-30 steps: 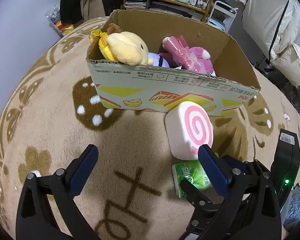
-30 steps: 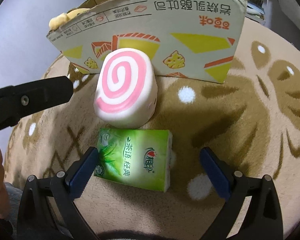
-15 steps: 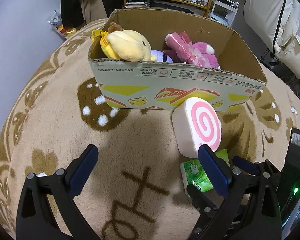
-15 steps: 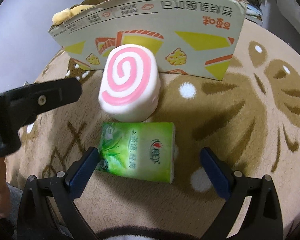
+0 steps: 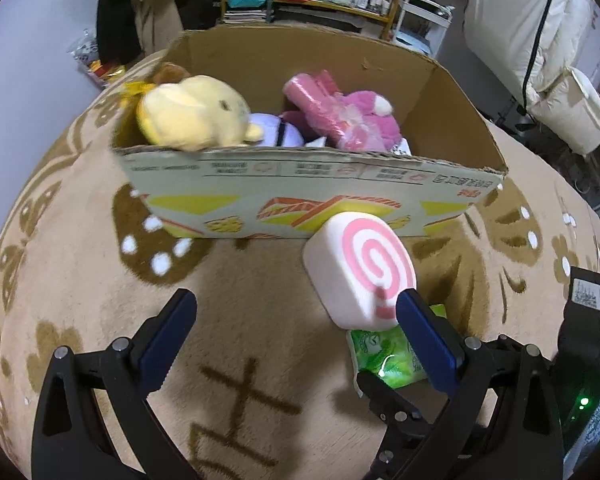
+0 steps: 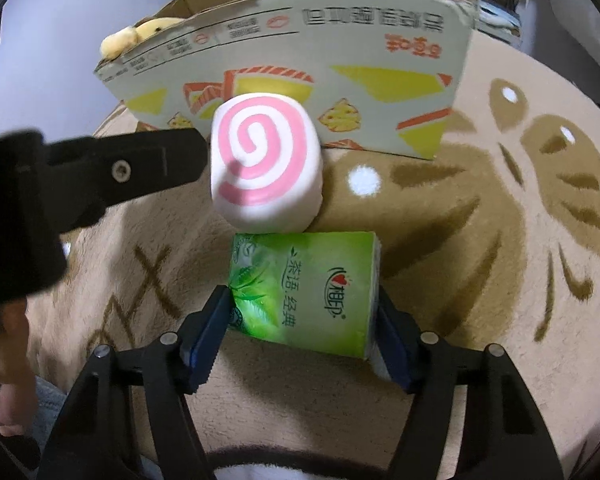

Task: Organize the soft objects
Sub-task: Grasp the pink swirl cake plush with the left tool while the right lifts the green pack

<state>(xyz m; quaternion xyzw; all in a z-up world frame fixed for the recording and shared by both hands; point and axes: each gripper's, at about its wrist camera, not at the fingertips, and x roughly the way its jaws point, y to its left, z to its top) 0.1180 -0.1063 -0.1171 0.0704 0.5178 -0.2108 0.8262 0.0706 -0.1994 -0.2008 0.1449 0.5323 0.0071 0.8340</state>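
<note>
1. Your right gripper (image 6: 302, 326) is clamped on the green tissue pack (image 6: 304, 290), one blue pad pressed to each short side, the pack lying on the patterned rug (image 6: 500, 216).
2. Just beyond it, touching its far edge, sits the pink-swirl roll cushion (image 6: 266, 168), standing on the rug against the front wall of the cardboard box (image 6: 312, 60).
3. Your left gripper (image 5: 296, 326) is spread wide with nothing between the pads; its right finger (image 5: 424, 338) crosses in front of the cushion's (image 5: 360, 270) near corner, though I can't tell whether it touches.
4. From the left wrist view, the tissue pack (image 5: 384, 354) peeks out behind that finger.
5. Inside the box (image 5: 312, 176): a yellow plush (image 5: 192, 118) on the left, a pink plush (image 5: 340, 118) in the middle.
</note>
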